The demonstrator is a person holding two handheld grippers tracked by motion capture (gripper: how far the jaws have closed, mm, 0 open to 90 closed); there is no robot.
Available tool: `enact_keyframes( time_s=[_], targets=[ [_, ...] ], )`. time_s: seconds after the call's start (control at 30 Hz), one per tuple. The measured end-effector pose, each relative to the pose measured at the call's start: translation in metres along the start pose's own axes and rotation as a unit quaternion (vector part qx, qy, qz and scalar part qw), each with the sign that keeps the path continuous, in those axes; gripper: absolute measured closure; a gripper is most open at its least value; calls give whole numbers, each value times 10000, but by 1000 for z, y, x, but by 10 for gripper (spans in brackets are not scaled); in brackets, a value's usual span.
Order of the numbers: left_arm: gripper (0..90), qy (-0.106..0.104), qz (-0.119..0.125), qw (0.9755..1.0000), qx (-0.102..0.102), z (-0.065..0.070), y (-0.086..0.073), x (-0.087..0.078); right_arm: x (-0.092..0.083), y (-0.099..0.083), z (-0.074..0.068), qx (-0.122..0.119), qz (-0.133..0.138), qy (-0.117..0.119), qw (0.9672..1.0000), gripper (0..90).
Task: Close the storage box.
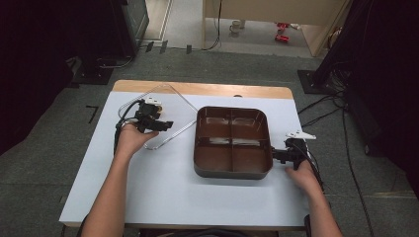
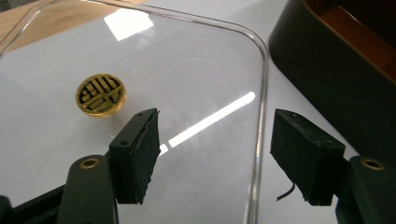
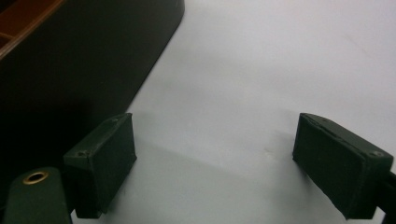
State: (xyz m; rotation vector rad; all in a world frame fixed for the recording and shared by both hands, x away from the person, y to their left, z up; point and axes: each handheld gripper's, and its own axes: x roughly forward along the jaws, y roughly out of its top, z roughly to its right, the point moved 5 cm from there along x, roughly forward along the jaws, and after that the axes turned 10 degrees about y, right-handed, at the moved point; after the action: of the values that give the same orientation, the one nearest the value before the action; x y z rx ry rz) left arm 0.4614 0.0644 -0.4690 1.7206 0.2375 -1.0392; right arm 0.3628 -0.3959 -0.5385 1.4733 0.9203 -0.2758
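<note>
On the white table (image 1: 163,187) we see a dark four-compartment tray (image 1: 232,142) near the centre. At its nine o'clock lies a clear lid (image 2: 140,60) with a round gold emblem (image 2: 100,94). Our left gripper (image 2: 215,156) has its jaws apart, straddling the lid's rim. At the tray's three o'clock, our right gripper (image 3: 229,163) rests with jaws apart beside the tray wall, holding nothing.

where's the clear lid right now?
High view: the clear lid lies flat on the table's left side, beside the brown tray, with the open left gripper straddling its near edge.
</note>
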Motion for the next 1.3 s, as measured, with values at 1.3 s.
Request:
enact_keyframes(
  time_s=[1.3],
  targets=[
    [581,640,73,9964,-552,-51,-1,63,0,0,0,2,-1,-3,10000,127]
  ],
)
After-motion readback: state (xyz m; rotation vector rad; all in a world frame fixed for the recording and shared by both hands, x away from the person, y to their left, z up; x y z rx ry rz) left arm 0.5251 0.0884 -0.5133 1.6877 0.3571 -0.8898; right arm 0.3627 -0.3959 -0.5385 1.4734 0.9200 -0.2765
